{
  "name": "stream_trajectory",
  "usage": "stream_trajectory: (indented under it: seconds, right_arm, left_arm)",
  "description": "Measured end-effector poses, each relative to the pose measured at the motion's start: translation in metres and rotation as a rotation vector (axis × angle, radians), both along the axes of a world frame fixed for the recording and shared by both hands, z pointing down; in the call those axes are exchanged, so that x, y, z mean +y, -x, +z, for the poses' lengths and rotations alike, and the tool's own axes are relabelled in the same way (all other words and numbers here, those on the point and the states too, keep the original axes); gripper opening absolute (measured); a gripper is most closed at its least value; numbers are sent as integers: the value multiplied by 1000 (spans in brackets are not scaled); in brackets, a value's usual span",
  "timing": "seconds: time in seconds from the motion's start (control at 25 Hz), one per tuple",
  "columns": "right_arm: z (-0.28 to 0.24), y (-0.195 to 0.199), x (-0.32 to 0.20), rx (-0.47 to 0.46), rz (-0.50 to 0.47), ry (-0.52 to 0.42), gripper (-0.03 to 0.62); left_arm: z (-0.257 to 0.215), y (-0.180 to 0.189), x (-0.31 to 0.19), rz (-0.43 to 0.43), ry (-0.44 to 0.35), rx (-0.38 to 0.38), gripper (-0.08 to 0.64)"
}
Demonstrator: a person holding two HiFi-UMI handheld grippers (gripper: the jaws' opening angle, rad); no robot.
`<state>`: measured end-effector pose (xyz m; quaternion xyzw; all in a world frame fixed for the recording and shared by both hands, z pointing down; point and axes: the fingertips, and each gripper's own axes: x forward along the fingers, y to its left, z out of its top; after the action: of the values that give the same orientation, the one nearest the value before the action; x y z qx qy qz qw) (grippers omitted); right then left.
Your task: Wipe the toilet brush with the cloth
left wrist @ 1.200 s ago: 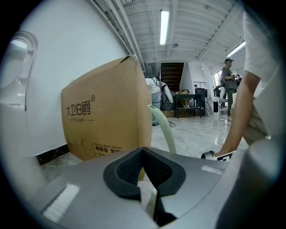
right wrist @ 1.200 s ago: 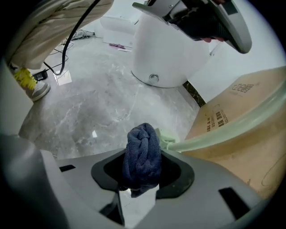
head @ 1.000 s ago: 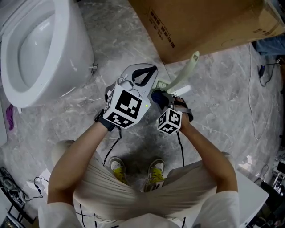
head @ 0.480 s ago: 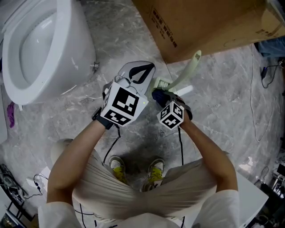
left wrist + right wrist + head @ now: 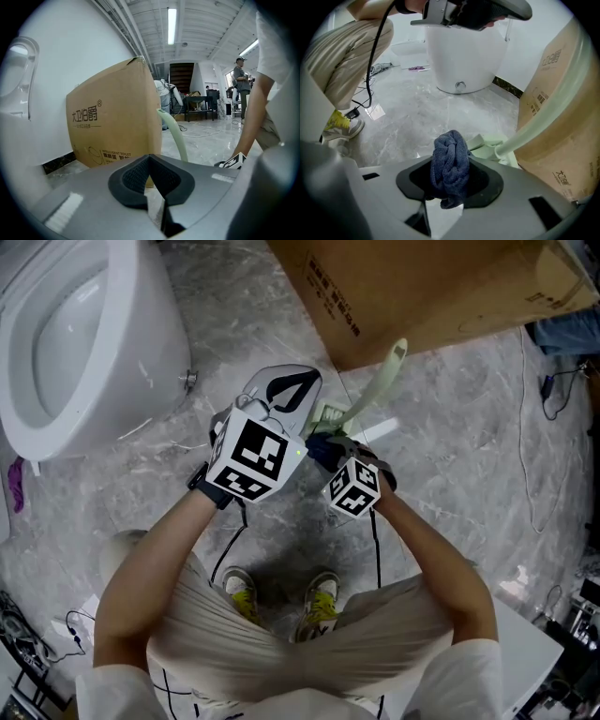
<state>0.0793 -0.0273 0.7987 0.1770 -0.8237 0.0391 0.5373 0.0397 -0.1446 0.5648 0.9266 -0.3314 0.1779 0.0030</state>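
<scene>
Since 1.0 s ago, head view: left gripper [image 5: 292, 395] has drifted slightly toward the toilet [image 5: 141, 352] — the gap to the right gripper [image 5: 323, 444], carrying the cloth [image 5: 317, 439], is a little wider. Right marker cube turned slightly. Toilet brush [image 5: 370, 390] handle tip edged up-left — as did the whole view.

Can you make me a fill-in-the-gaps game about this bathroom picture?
1. The right gripper pinches a dark ___ cloth.
2. The toilet brush is pale ___.
3. The left gripper is shut and holds ___.
4. The big brown box is made of ___.

Missing words: blue; green; nothing; cardboard.
</scene>
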Motion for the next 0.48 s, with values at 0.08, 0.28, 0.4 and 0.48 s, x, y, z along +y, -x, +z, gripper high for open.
stream_trajectory:
  seconds: [0.08,0.28,0.4,0.48]
  right_arm:
    - [-1,2,9,-17,-16,11,163]
    - [-2,6,32,-36,-73,72,163]
    - [-6,9,48,-58,-94,167,161]
    - [-16,16,53,-86,-95,211,161]
  left_arm:
    - [0,-4,-1,5,-3,2,0]
    - [1,-9,-2,14,-3,1,0]
    - [0,-8,-6,6,-6,0,0]
    - [-3,-5,-13,-14,-9,9,0]
